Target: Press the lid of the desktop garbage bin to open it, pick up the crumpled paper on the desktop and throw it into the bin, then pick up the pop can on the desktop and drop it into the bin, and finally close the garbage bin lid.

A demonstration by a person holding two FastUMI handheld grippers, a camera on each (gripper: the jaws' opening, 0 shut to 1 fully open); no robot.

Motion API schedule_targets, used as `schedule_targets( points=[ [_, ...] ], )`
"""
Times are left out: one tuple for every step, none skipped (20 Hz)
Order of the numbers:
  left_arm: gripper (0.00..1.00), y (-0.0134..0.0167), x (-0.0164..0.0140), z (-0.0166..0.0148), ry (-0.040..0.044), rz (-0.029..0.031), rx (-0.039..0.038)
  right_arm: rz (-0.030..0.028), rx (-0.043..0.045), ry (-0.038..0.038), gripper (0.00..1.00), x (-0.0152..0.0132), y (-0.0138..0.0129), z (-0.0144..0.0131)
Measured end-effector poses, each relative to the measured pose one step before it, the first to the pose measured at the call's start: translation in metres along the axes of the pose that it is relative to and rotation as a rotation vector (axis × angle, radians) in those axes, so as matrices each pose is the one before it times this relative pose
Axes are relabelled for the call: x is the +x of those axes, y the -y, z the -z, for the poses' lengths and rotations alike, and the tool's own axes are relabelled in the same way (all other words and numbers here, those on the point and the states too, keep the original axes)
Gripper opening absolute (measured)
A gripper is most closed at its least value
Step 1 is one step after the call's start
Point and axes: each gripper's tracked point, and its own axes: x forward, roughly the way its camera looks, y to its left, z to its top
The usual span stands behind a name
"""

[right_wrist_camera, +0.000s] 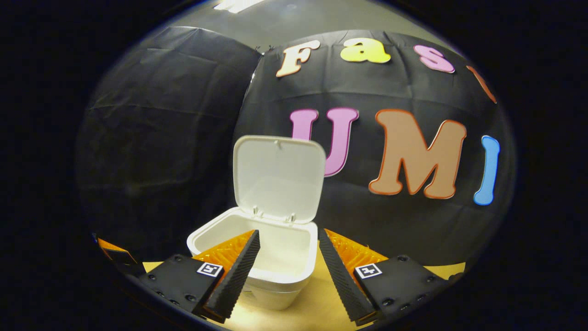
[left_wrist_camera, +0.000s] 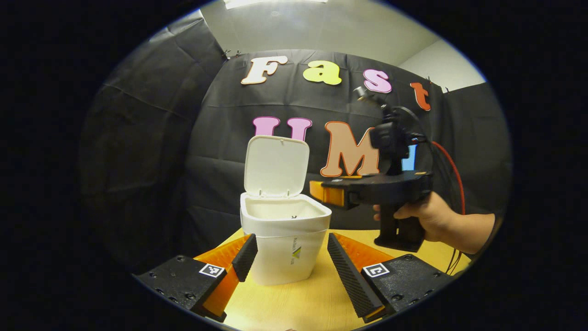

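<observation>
Your white garbage bin (left_wrist_camera: pixel 285 239) stands upright on the desk (left_wrist_camera: pixel 312 299), approx. mid-desk near the back wall. Its lid (left_wrist_camera: pixel 276 166) is flipped up, hinged at the rear, standing approx. vertical. Inside looks pale; contents can't be made out.

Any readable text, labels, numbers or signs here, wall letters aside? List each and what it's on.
Small print beside a logo on the front of the garbage bin: too small and blurred to read.
Square marker tags on the left gripper and on the right gripper: black-and-white patterns, no readable words.
No other text.
</observation>
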Motion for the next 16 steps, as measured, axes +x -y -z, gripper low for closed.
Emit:
schedule_targets(
  points=[
    [0.93, 0.00805, 0.00101, -0.00228, 0.00692, 0.0096, 0.00255, 0.02463, 0.00971, 0.0404, 0.91, -0.01508, 0.01419, -0.00999],
    [0.93, 0.00909, 0.00049, -0.00199, 0.00695, 0.01182, 0.00276, 0.02483, 0.01247, 0.03813, 0.92, -0.01479, 0.01186, -0.00856],
    [0.93, 0.00892, 0.00216, -0.0026, 0.00703, 0.0113, 0.00372, 0.02848, 0.01125, 0.03483, 0.99, -0.01628, 0.01571, -0.01019],
    [0.93, 0.00889, 0.00305, -0.0022, 0.00785, 0.01231, 0.00499, 0.03194, 0.00859, 0.03763, 0.96, -0.01524, 0.01783, -0.00984],
    [0.93, 0.00994, 0.00348, -0.00296, 0.00716, 0.01019, 0.0071, 0.03406, 0.0117, 0.03027, 0.97, -0.01539, 0.01851, -0.01057],
    [0.93, 0.00948, 0.00354, -0.00136, 0.00908, 0.0135, 0.00649, 0.03637, 0.00915, 0.02227, 1.0, -0.01617, 0.02138, -0.00574],
    [0.93, 0.01237, 0.00423, -0.00084, 0.00561, 0.01708, 0.00411, 0.03251, 0.00878, 0.01572, 0.96, -0.01346, 0.0192, -0.0063],
    [0.93, 0.01342, 0.00412, 0.00072, 0.00258, 0.01913, 0.00283, 0.03494, 0.00268, 0.00881, 0.96, -0.01369, 0.02182, -0.0032],
    [0.93, 0.01186, 0.00441, 0.0013, 0.00093, 0.01957, 0.00058, 0.04378, -0.00005, 0.01312, 0.96, -0.01321, 0.02282, -0.00334],
    [0.93, 0.0128, 0.00347, 0.00212, -0.00117, 0.0199, -0.00196, 0.04277, -0.00415, 0.00909, 0.96, -0.01464, 0.02507, -0.00186],
    [0.93, 0.01311, 0.00335, 0.00254, -0.00343, 0.01871, -0.0024, 0.03814, -0.00139, 0.0091, 0.96, -0.01332, 0.02145, -0.00071],
    [0.93, 0.01137, 0.00449, 0.00412, -0.00194, 0.01643, -0.00175, 0.03971, 0.00074, 0.005, 0.96, -0.01258, 0.0231, 0.00097],
    [0.93, 0.01233, 0.00373, 0.00263, -0.00208, 0.01615, 0.00123, 0.03281, -0.0007, -0.00156, 0.96, -0.01056, 0.02043, 0.00151],
    [0.93, 0.01153, 0.00425, 0.0044, -0.0049, 0.01353, 0.00086, 0.03501, 0.00249, 0.00079, 0.96, -0.01182, 0.02124, 0.00333],
    [0.93, 0.01207, 0.00392, 0.00404, -0.00427, 0.0156, 0.00073, 0.02923, 0.00192, -0.00737, 0.96, -0.00895, 0.01796, 0.00262],
    [0.93, 0.01082, 0.00399, 0.00586, -0.00747, 0.0116, 0.00187, 0.02709, 0.00403, -0.00558, 0.96, -0.00854, 0.01766, 0.00306]
  ],
)
